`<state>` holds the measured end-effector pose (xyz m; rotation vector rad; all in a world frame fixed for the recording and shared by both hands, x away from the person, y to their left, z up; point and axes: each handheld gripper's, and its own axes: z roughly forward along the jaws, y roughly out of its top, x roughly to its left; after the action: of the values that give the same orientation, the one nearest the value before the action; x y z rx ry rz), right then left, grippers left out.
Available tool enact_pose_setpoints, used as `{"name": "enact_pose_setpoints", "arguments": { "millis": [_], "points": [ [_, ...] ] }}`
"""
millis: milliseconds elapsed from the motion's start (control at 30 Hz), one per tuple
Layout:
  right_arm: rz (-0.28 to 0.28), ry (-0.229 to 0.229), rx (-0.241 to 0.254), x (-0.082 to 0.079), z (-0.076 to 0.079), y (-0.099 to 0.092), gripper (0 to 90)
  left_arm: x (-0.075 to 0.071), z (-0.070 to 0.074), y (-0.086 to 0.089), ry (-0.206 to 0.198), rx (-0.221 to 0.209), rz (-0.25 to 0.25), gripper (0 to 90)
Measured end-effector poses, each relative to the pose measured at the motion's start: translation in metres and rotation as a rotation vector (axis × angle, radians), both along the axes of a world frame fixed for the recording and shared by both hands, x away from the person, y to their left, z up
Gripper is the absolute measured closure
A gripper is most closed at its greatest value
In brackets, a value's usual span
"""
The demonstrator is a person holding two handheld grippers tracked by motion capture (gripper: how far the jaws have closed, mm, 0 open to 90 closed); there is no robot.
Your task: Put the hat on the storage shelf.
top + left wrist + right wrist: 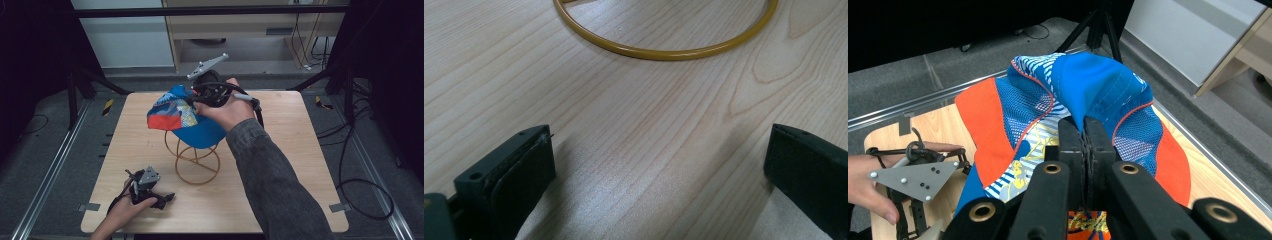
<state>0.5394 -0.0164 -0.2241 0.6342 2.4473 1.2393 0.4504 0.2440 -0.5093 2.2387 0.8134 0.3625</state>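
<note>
Pinching the blue cap [186,119] with my right gripper [1083,131], jaws clamped tight on its fabric, I hold it over the gold wire stand [196,161] at centre frame. Next, I judge, it must sink squarely onto the stand's top loop. My left gripper [148,186] rests wide open and empty on the table [300,150], lower left, clear of the stand's base.

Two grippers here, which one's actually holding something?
The right gripper: its jaws are pinched shut on the blue-and-orange cap above the wire stand. The left gripper rests open on the table, nothing between its jaws.
</note>
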Motion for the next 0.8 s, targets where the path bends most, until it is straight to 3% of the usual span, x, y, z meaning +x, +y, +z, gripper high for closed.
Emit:
{"name": "enact_pose_setpoints", "arguments": {
  "millis": [267, 800],
  "points": [
    [0.017, 0.031, -0.019, 0.005, -0.009, 0.009, 88.7, 0.0, 0.0, 0.0, -0.001, 0.0, 0.001, 0.0],
    [0.038, 0.045, -0.04, 0.005, -0.014, 0.017, 87.1, 0.0, 0.0, 0.0, -0.001, 0.0, 0.001, 0.0]
  ]
}}
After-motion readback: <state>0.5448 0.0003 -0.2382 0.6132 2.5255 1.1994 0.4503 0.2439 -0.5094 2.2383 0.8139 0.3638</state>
